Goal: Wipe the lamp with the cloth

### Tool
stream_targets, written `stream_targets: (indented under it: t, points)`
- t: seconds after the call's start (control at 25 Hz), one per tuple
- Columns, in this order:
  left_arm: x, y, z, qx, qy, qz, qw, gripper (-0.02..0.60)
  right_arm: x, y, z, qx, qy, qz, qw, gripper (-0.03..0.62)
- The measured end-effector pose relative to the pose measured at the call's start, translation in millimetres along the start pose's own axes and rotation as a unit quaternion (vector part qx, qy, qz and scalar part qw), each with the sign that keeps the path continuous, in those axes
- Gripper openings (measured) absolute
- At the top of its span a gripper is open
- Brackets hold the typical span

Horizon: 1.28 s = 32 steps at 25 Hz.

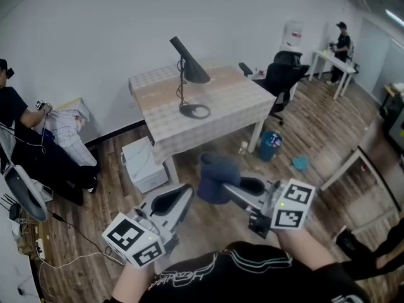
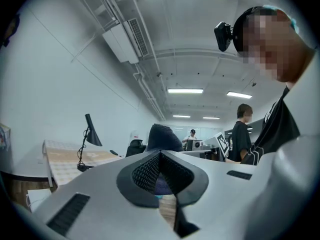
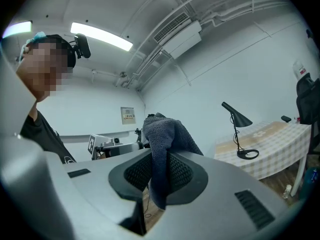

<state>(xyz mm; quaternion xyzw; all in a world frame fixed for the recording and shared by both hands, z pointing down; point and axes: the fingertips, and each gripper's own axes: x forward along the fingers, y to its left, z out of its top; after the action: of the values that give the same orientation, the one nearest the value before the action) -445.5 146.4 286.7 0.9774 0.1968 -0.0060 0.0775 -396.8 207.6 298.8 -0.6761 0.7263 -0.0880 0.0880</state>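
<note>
Right tongs (image 3: 159, 174) clamp cloth (image 3: 167, 133), the pinch plain only in their view.

White wall (image 1: 95, 30), wood floor (image 1: 303, 131), table (image 1: 233, 100)

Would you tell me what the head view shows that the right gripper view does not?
Only the head view: the white drawer unit by the table, and a person at far left. Only the right gripper view: the ceiling light and wall sign. Both: the lamp on the table, and the cloth in the right gripper.
</note>
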Motion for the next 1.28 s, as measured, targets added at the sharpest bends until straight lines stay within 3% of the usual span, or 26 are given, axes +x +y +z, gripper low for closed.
stream_targets:
  t: [0.24, 0.52, 0.88, 1.08, 1.28]
  points:
    - [9, 12, -3, -0.006, 0.003, -0.001, 1.0, 0.0, 7, -9, -2, -0.003, 0.01, 0.0, 1.0, 0.057]
    - [34, 51, -7, -0.007, 0.018, 0.016, 0.9997, 0.0, 30, -58, 6, 0.011, 0.002, 0.005, 1.0, 0.057]
    - [105, 162, -14, -0.029, 0.042, 0.04, 0.9979, 0.0, 92, -176, 18, 0.035, 0.017, 0.002, 0.999, 0.057]
    - [162, 222, -4, -0.037, 0.063, 0.049, 0.9962, 0.0, 118, -250, 47, 0.033, 0.018, -0.013, 0.999, 0.057]
    - [202, 274, -13, -0.037, 0.063, 0.057, 0.9957, 0.0, 143, -313, 49, 0.007, 0.026, -0.024, 0.999, 0.057]
